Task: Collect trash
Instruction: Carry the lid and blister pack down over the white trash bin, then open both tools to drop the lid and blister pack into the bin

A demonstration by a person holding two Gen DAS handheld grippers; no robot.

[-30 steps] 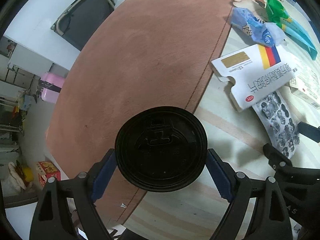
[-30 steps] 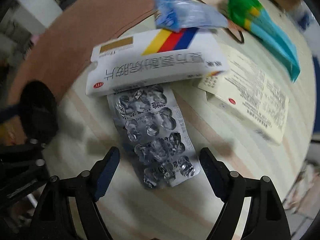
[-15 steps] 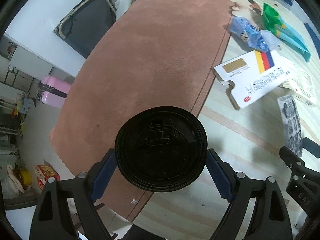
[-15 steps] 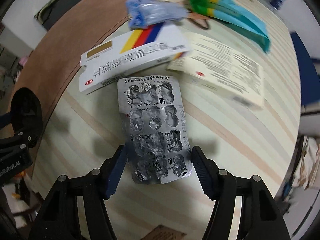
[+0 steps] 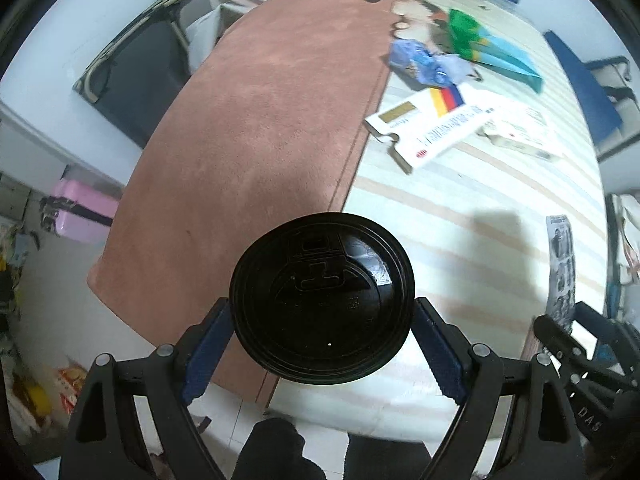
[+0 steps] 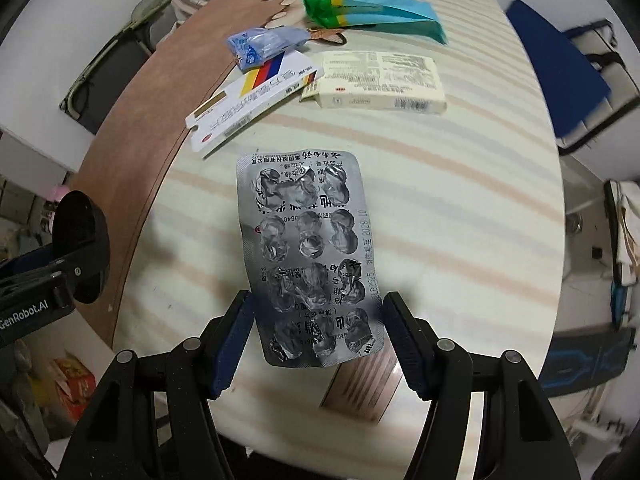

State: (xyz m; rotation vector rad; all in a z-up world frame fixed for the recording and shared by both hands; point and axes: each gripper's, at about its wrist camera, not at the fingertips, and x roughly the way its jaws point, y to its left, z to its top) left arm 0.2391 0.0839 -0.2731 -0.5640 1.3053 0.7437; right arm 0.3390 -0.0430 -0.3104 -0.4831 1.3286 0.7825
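Two grippers are loaded, each with one piece of trash lifted clear of the table (image 6: 460, 208). On the left, the left gripper (image 5: 322, 330) has its blue pads spread wide and pressed against the rim of a round black cup lid (image 5: 322, 304), a glossy moulded disc with a raised sip tab. On the right, the right gripper (image 6: 318, 330) has its jaws drawn in narrow on the lower edges of an emptied silver blister pack (image 6: 308, 256), a thin crinkled foil sheet that stands upright between the pads.

Carrying both off well probably means keeping the squeeze gentle: the lid is rigid but slick and held only at its edge, while the foil would likely buckle or slip if twisted.

Farther back on the striped cloth lie a white medicine box (image 6: 252, 100) with yellow, red and blue stripes, a cream carton (image 6: 380, 80), a crumpled blue wrapper (image 6: 264, 44) and a green-and-teal bag (image 6: 372, 10), all yet to be gathered.
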